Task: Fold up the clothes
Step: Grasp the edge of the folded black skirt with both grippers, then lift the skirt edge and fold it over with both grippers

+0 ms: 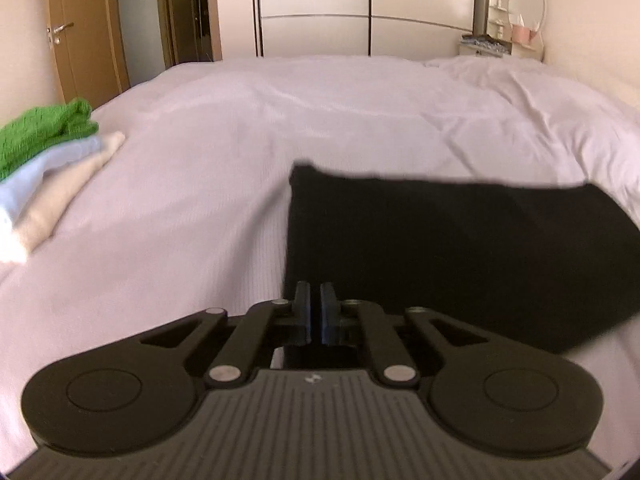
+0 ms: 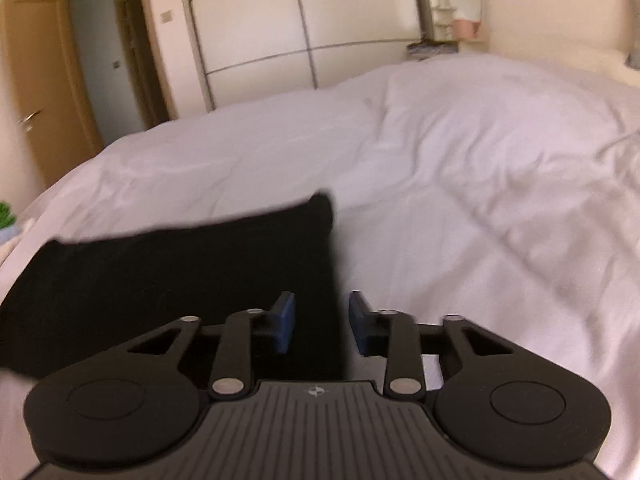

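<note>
Left wrist view: a stack of folded clothes [image 1: 44, 168] is seen at the far left edge of the bed [image 1: 320, 112], green on top, pale blue and cream under it. The left tongs [image 1: 315, 312] are seen low in the middle, pads almost together with only a thin slit between them; nothing is seen pinched there. The black garment [image 1: 460, 248] lies flat on the bed as a folded rectangle, just beyond and to the right of the left tongs. Its near left edge runs down to the tong tips; contact cannot be told, the frame is blurred. Farther off, a brown door [image 1: 80, 32] is seen at left, a white wardrobe [image 1: 360, 4] in the middle, and a round mirror [image 1: 526, 0] over a small shelf at right.

Right wrist view: the black garment [image 2: 180, 280] fills the near left part, its right edge running down between the pads of the right tongs [image 2: 322, 322]. The right tongs are held partly open, a clear gap between the blue pads [image 2: 286, 322]; the cloth edge sits in that gap, nearer the left pad, but is not seen squeezed. To the right of the tongs only rumpled white bedding [image 2: 480, 180] is seen. The wardrobe [image 2: 300, 20] stands far behind.
</note>
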Motion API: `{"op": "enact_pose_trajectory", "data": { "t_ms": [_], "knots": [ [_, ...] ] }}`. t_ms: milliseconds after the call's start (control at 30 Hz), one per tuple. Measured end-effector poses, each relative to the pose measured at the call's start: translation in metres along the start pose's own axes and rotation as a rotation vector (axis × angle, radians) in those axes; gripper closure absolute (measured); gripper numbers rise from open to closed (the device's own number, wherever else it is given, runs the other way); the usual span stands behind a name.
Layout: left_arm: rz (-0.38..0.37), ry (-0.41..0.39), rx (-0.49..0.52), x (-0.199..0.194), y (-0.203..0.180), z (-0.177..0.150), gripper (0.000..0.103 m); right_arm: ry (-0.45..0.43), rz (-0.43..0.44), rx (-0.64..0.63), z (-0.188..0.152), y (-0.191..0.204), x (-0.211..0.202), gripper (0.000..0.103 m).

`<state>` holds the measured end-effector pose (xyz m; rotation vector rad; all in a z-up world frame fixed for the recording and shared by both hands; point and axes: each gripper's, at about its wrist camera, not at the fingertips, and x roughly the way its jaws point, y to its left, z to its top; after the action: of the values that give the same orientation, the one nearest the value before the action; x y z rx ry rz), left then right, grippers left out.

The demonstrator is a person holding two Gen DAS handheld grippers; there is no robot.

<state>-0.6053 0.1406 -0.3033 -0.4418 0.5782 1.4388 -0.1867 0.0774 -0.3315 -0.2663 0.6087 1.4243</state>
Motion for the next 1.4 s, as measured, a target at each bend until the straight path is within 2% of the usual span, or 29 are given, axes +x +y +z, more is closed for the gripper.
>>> {"op": "enact_pose_trajectory", "data": {
  "t_ms": [133, 233, 400, 467, 500, 533, 600, 767, 867, 967, 1067, 1167, 1267, 1400],
  "knots": [
    [-0.003, -0.013, 0.079, 0.035, -0.018, 0.046, 0.088, -0.019, 0.059, -0.062, 0.042, 0.009, 0.032, 0.068],
    [-0.021, 0.017, 0.11, 0.077, -0.028, 0.069, 0.087, 0.013, 0.071, -0.143, 0.062, 0.018, 0.076, 0.068],
    [0.001, 0.11, 0.093, 0.148, -0.02, 0.072, 0.086, 0.138, 0.087, -0.24, 0.063, 0.013, 0.143, 0.071],
    [-0.013, 0.125, 0.068, 0.165, -0.014, 0.068, 0.086, 0.192, 0.097, -0.262, 0.059, 0.005, 0.165, 0.072],
    [-0.022, 0.126, 0.053, 0.168, -0.01, 0.067, 0.087, 0.202, 0.091, -0.234, 0.058, -0.001, 0.168, 0.07],
    [-0.028, 0.125, 0.039, 0.168, -0.008, 0.068, 0.087, 0.207, 0.081, -0.192, 0.059, -0.009, 0.169, 0.059],
    [-0.036, 0.12, -0.006, 0.158, -0.002, 0.071, 0.088, 0.216, 0.061, -0.109, 0.059, -0.025, 0.17, 0.057],
    [-0.085, 0.096, -0.042, 0.093, -0.009, 0.067, 0.086, 0.104, 0.027, -0.075, 0.064, -0.013, 0.106, 0.057],
    [-0.155, 0.087, -0.006, 0.048, -0.037, 0.051, 0.086, 0.076, 0.145, -0.049, 0.051, 0.016, 0.062, 0.057],
    [-0.178, 0.049, 0.109, 0.013, -0.077, 0.026, 0.081, 0.079, 0.225, -0.092, 0.026, 0.056, 0.027, 0.058],
    [-0.121, 0.065, 0.183, 0.008, -0.101, -0.008, 0.076, 0.096, 0.209, -0.132, -0.012, 0.084, 0.007, 0.058],
    [-0.078, 0.077, 0.211, 0.003, -0.11, -0.033, 0.076, 0.138, 0.17, -0.133, -0.047, 0.087, 0.009, 0.063],
    [-0.102, 0.042, 0.202, -0.016, -0.107, -0.032, 0.078, 0.1, 0.189, -0.01, -0.052, 0.072, -0.019, 0.064],
    [-0.163, -0.024, 0.193, -0.027, -0.111, -0.022, 0.078, 0.1, 0.268, 0.32, -0.053, 0.034, -0.034, 0.061]
  ]
}}
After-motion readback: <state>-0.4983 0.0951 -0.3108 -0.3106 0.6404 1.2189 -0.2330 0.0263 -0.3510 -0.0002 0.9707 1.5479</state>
